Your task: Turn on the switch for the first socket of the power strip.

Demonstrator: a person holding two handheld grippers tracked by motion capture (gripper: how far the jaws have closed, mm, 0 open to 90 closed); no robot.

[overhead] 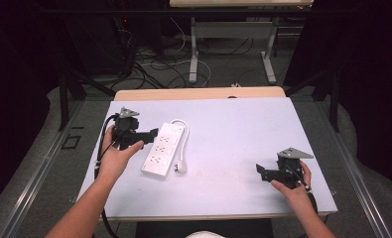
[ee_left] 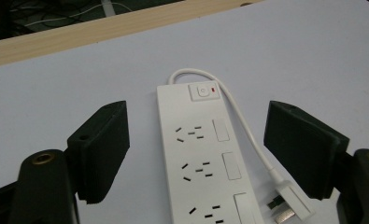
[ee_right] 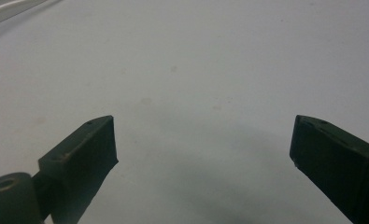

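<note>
A power strip (overhead: 163, 149) lies on the table (overhead: 233, 134), left of centre, its plug (overhead: 181, 166) just beside its near right side. The left claw (overhead: 152, 133) sits at its left edge; the right claw (overhead: 259, 171) rests well apart, near the right front corner.

A white plastic power strip (overhead: 164, 148) with its looped cord and plug (overhead: 181, 166) is laid flat on the pale lavender tabletop (overhead: 233, 134), just beside the left tongs (overhead: 151, 134), well apart from the right tongs (overhead: 261, 172).

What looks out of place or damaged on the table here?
Nothing stands out. The white power strip lies flat and whole on the table, its cord looped beside it and the plug unplugged. The left gripper is open around it; the right gripper is open too.
</note>
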